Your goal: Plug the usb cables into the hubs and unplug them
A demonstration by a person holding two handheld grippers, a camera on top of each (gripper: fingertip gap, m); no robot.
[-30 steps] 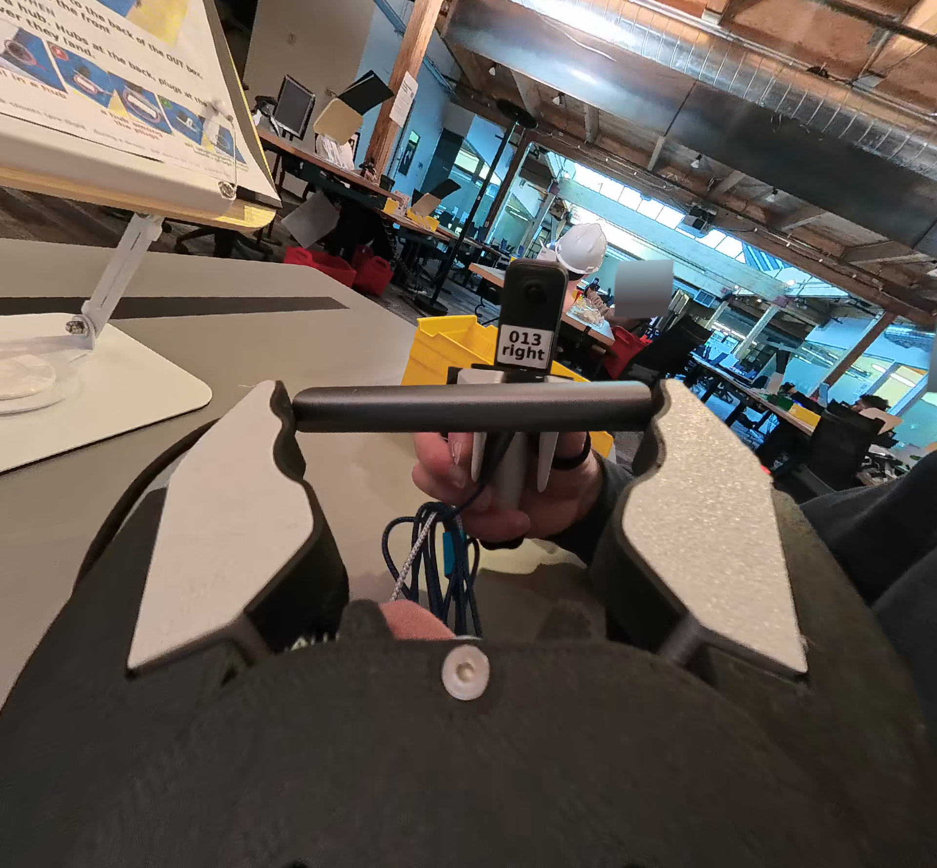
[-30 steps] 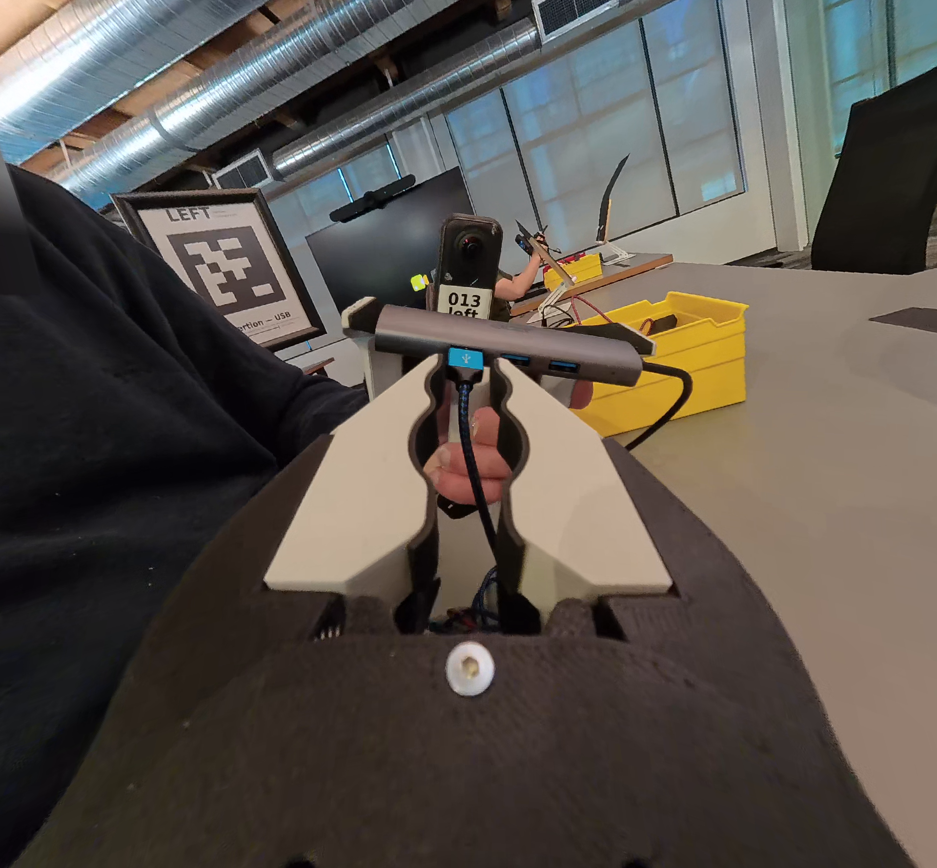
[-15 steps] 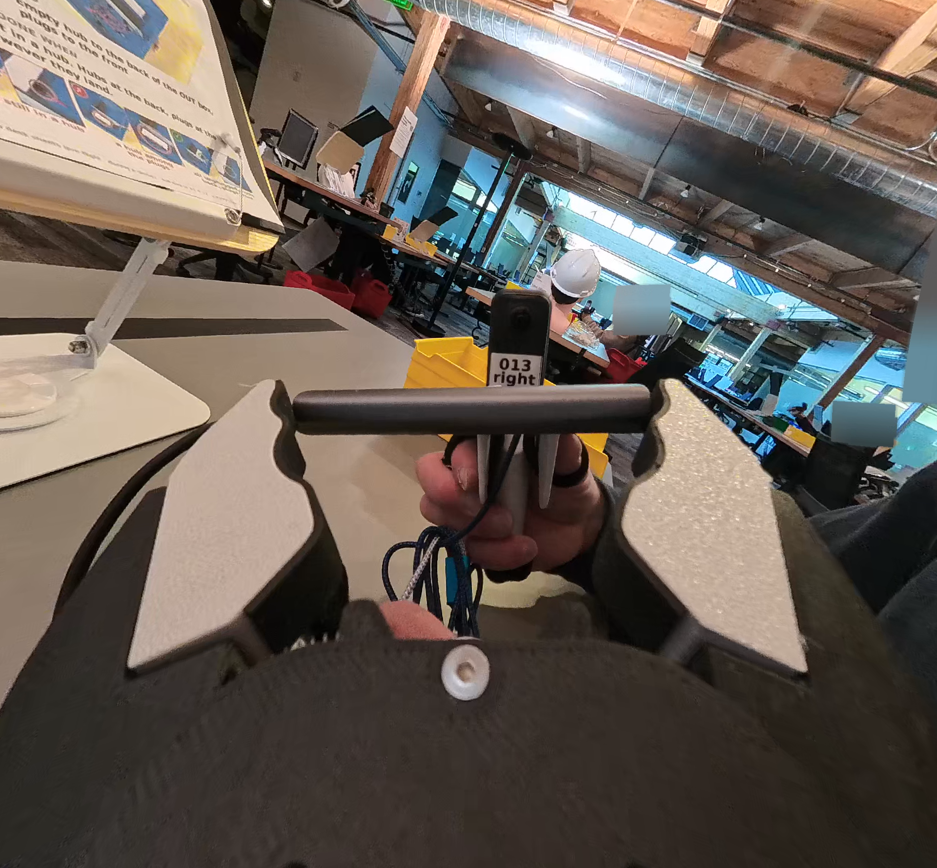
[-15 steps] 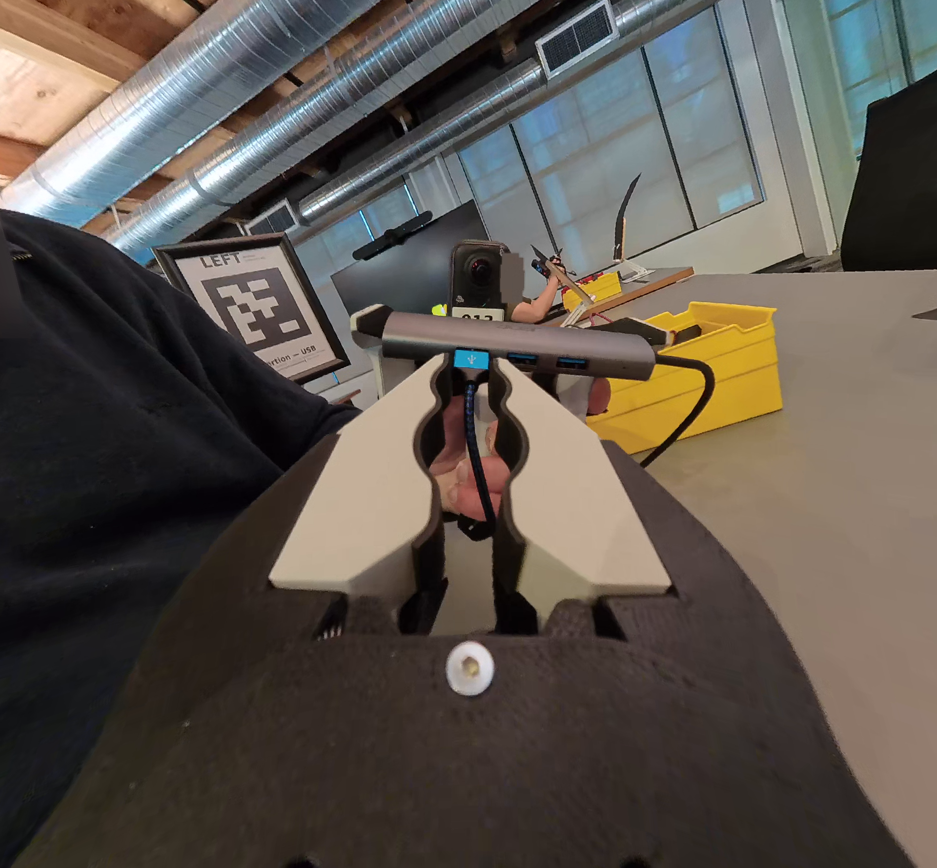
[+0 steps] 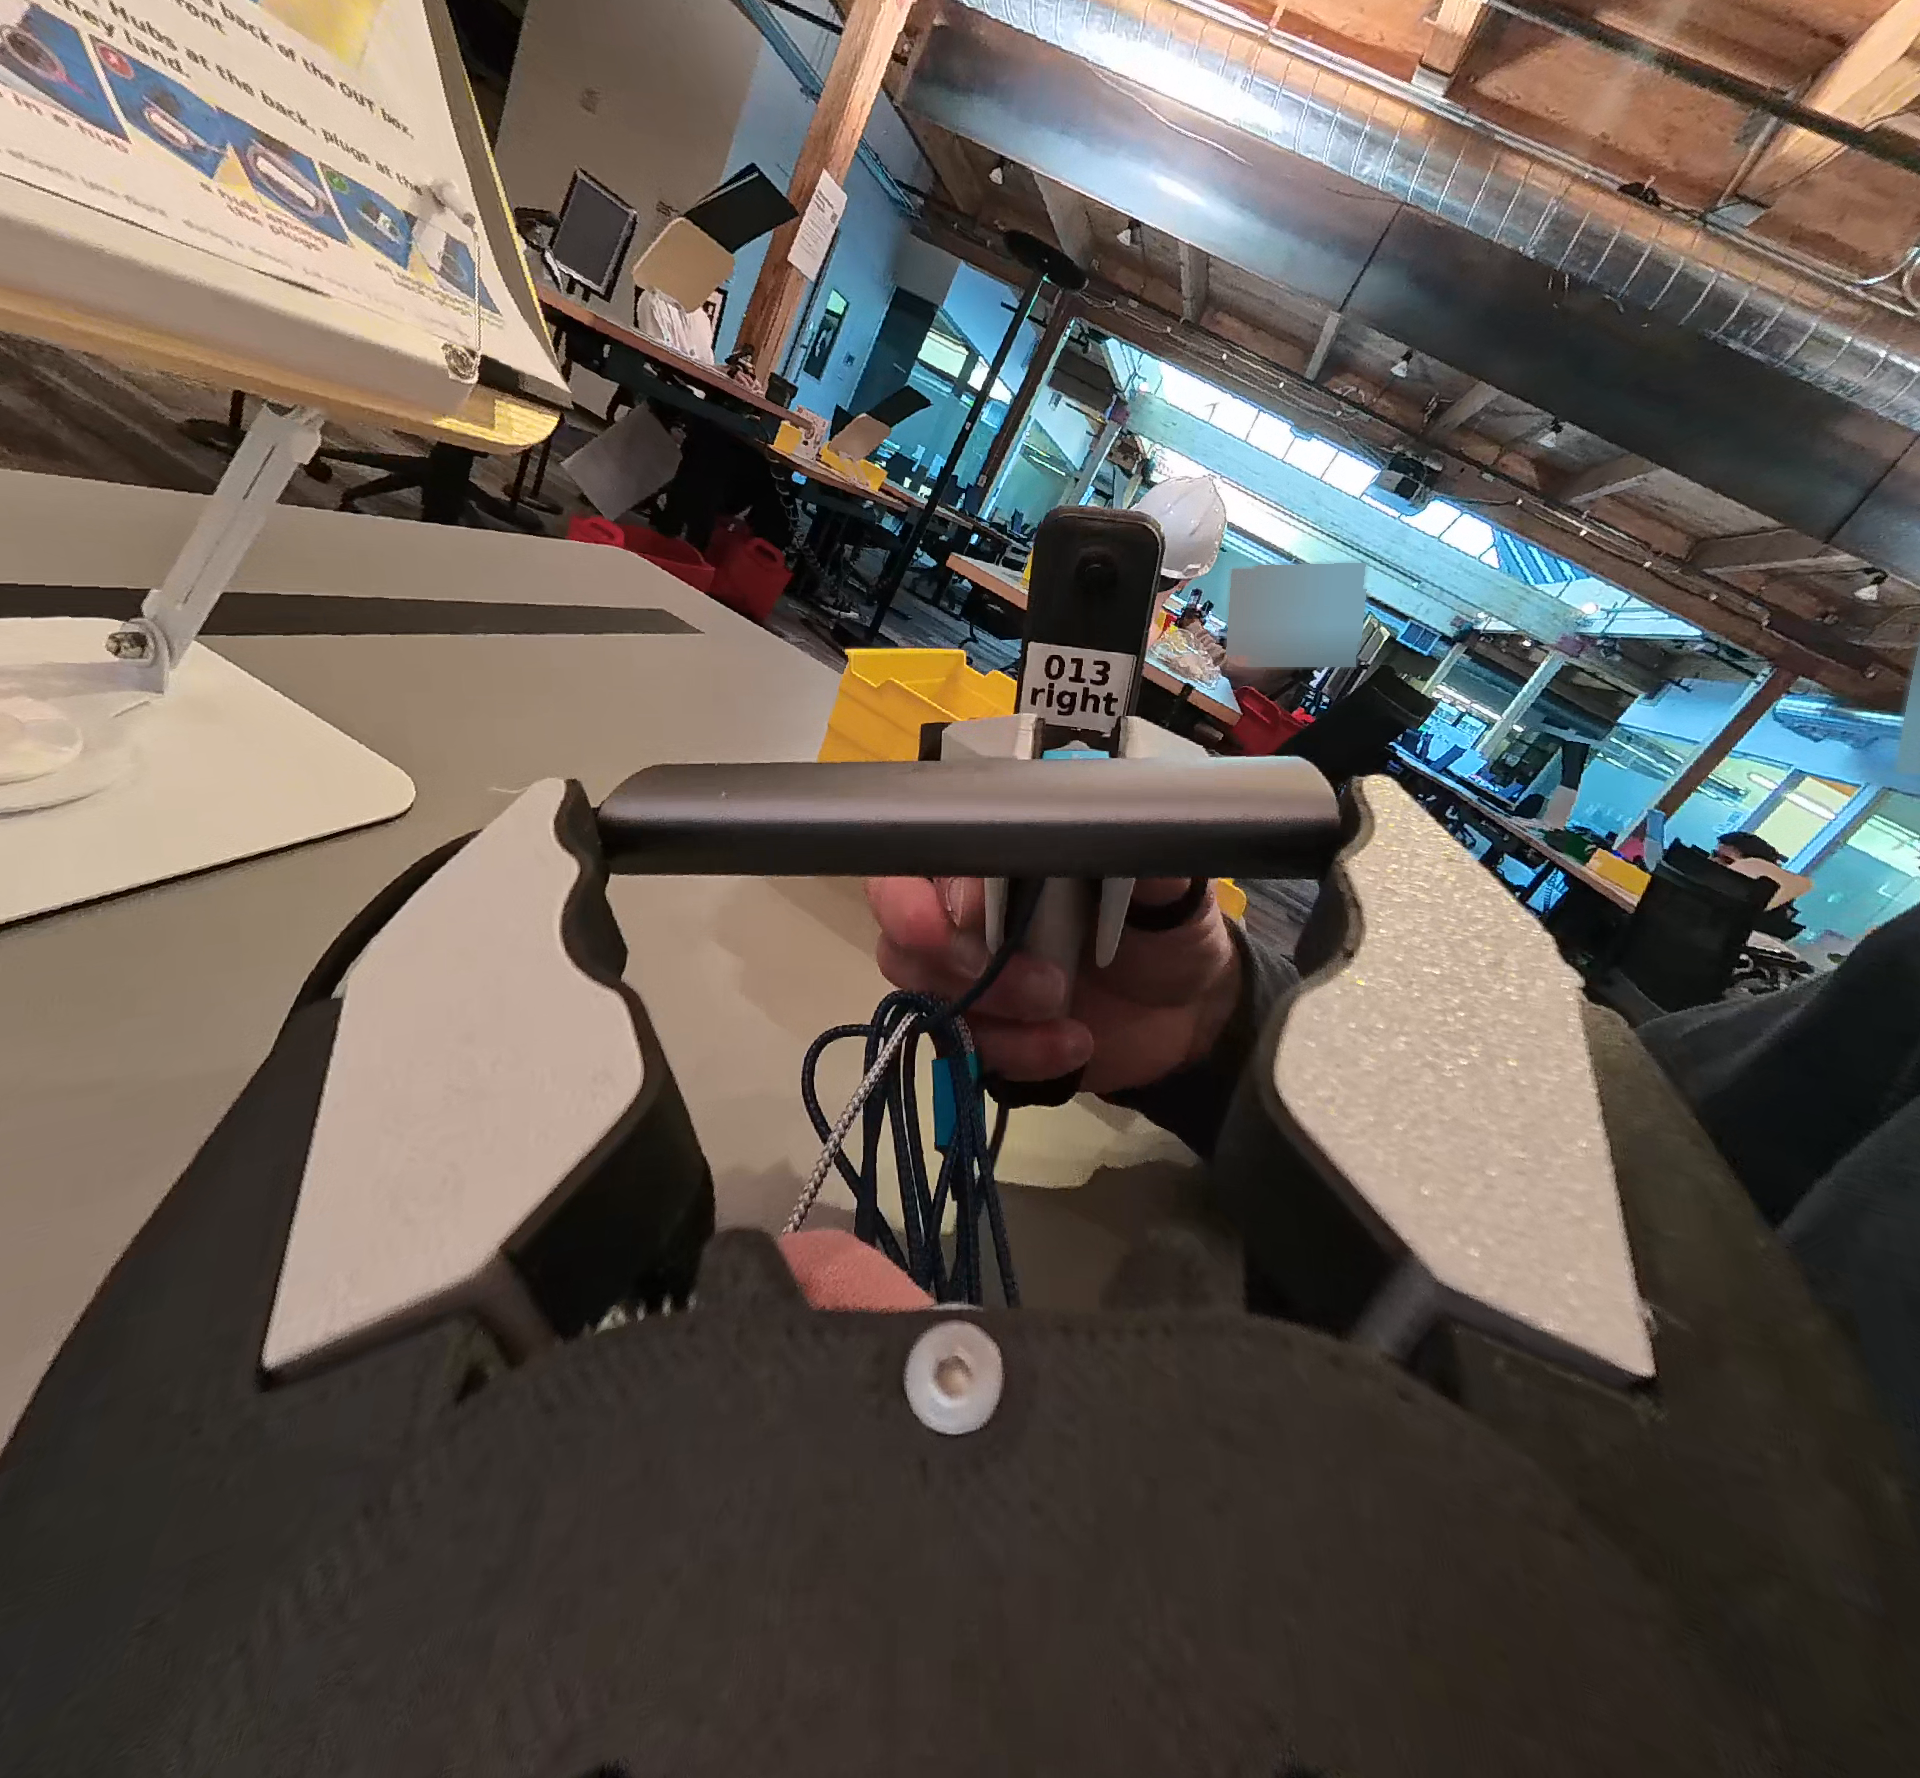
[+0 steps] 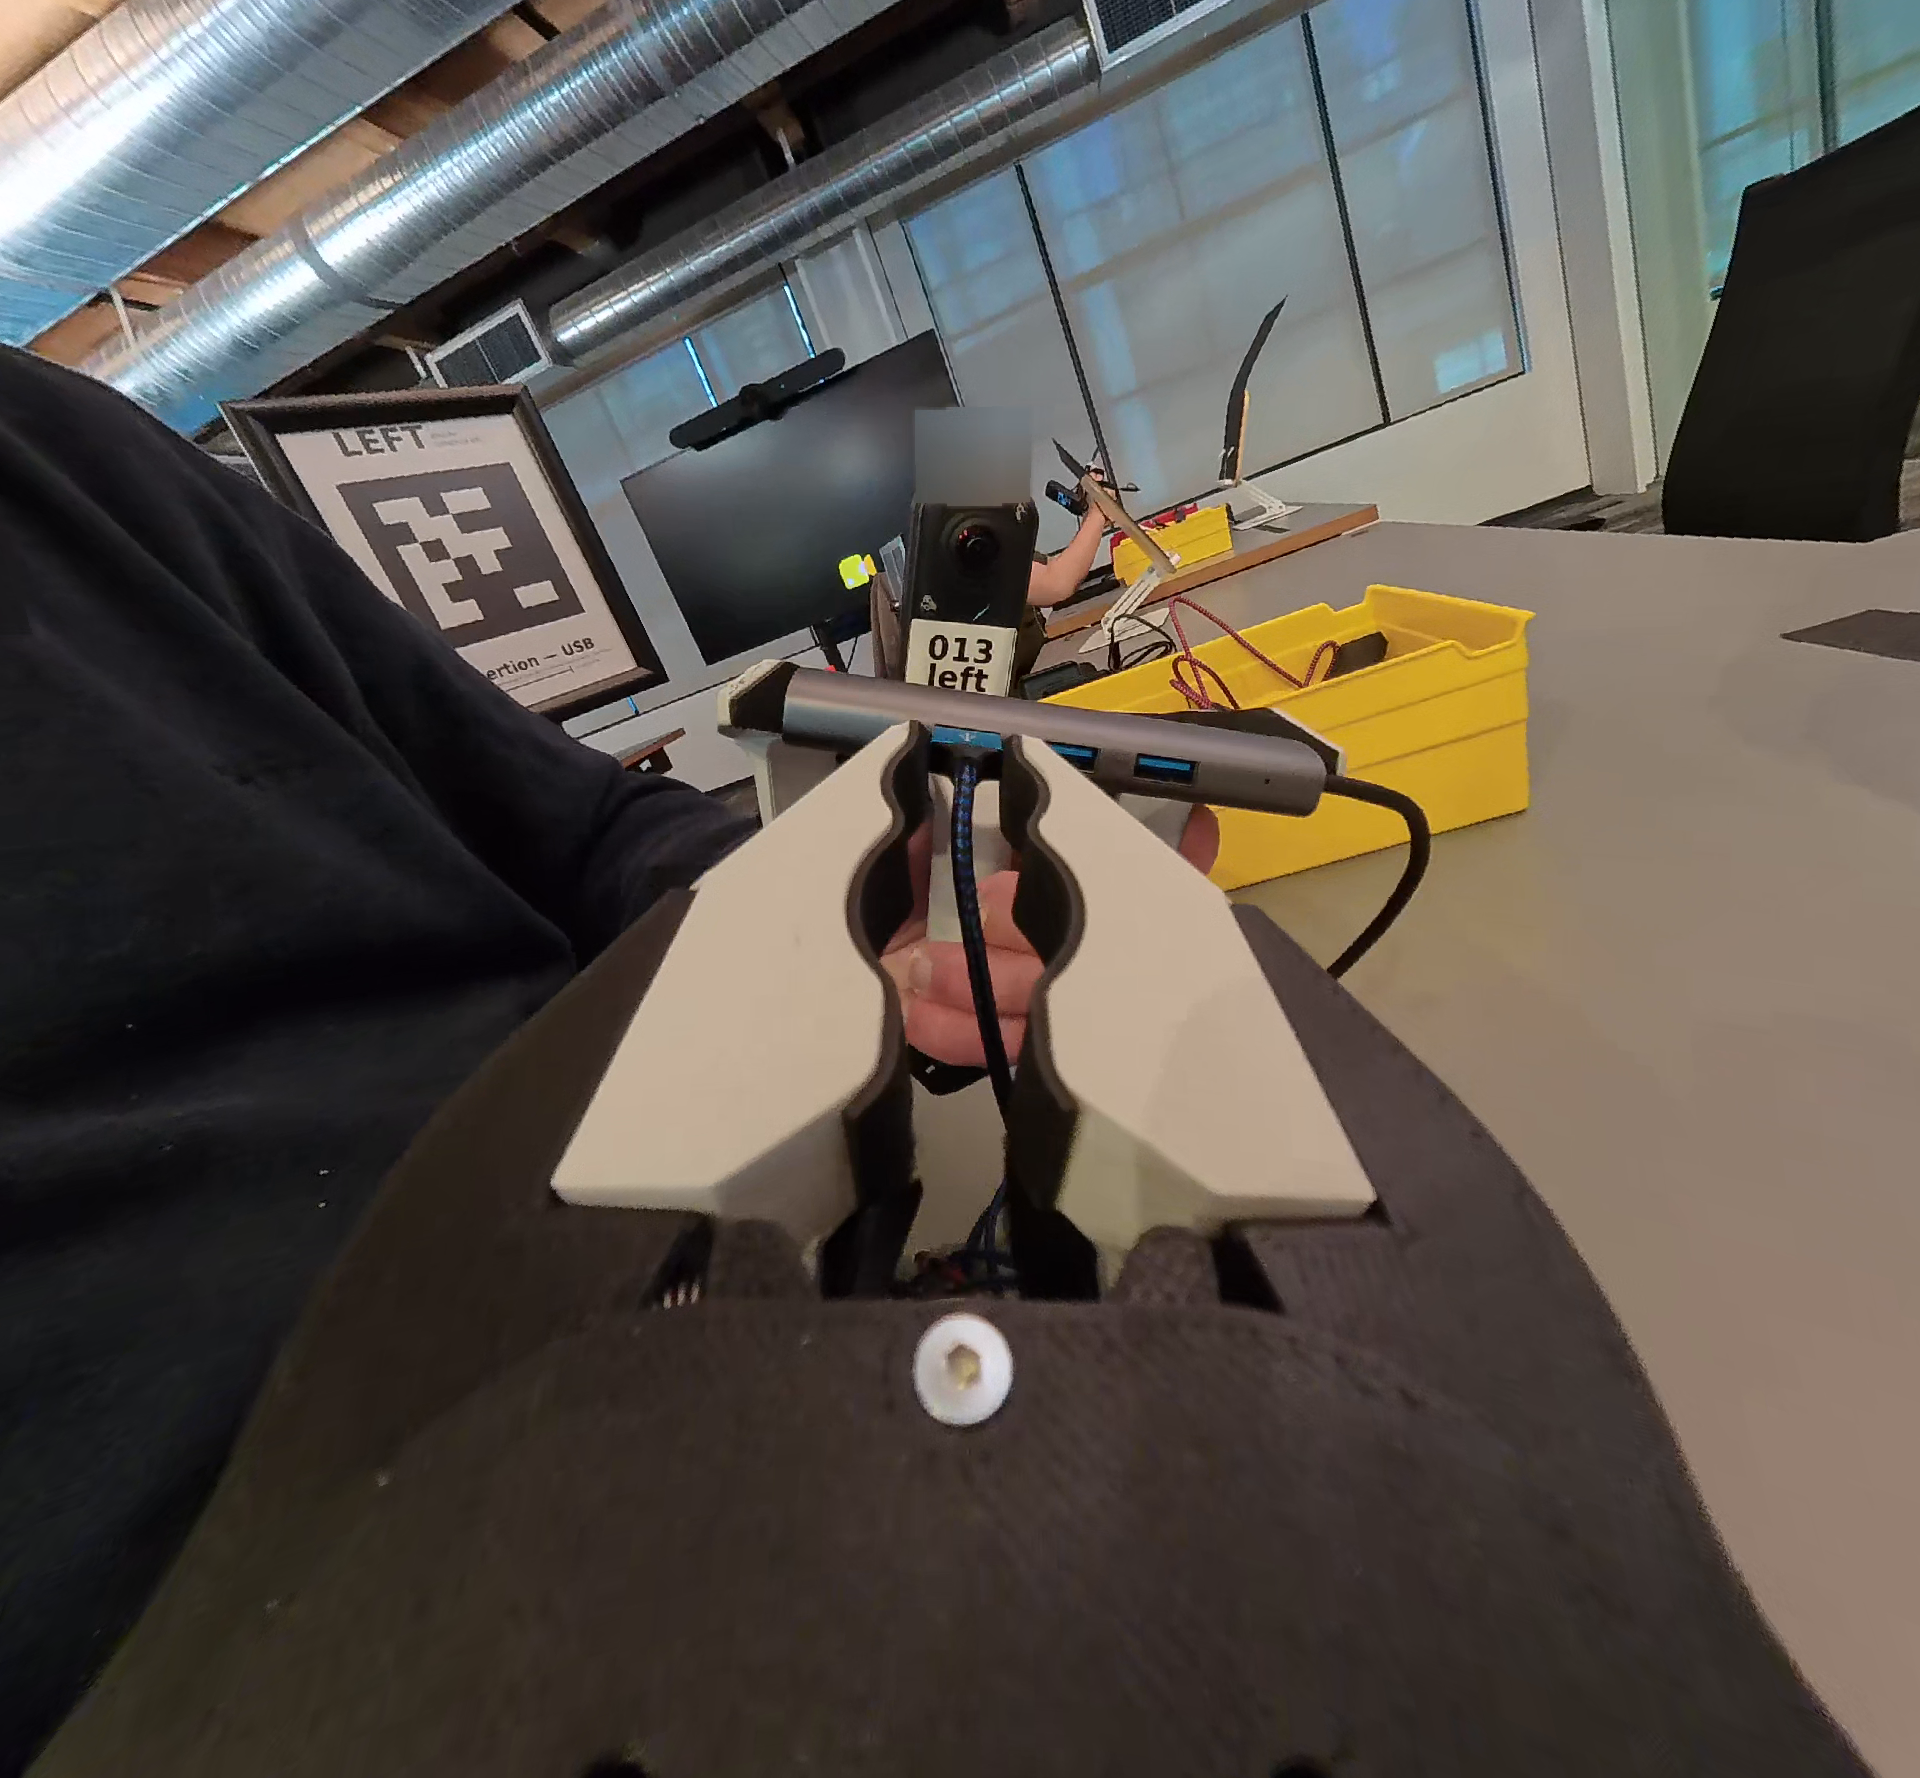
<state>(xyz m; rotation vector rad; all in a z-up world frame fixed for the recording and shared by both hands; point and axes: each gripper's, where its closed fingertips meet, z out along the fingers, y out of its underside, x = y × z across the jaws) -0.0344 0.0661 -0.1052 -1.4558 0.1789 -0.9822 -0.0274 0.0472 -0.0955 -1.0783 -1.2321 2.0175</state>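
My left gripper (image 5: 966, 819) is shut on a dark grey USB hub (image 5: 966, 829), clamping it end to end above the grey table (image 5: 520, 679). The hub also shows in the right wrist view (image 6: 1195, 760), where its black lead (image 6: 1397, 855) hangs to the table. My right gripper (image 6: 964, 746) is shut on a blue USB plug (image 6: 966, 739), which sits at the hub's leftmost port. Two blue ports beside it are empty. The plug's braided cable (image 6: 977, 949) runs back between my fingers. A bundle of cables (image 5: 914, 1136) hangs under the right gripper (image 5: 1049, 907).
A yellow bin (image 6: 1455, 720) holding red cables stands on the table behind the hub and shows in the left wrist view (image 5: 904, 700). An instruction sheet on a white stand (image 5: 208, 772) is at left. A framed marker sign (image 6: 447, 544) and a dark sleeve (image 6: 208, 793) are close by.
Both grippers have shifted and tilted together a little. The hub stays clamped in the left gripper and the blue plug stays at the same port in the right gripper.
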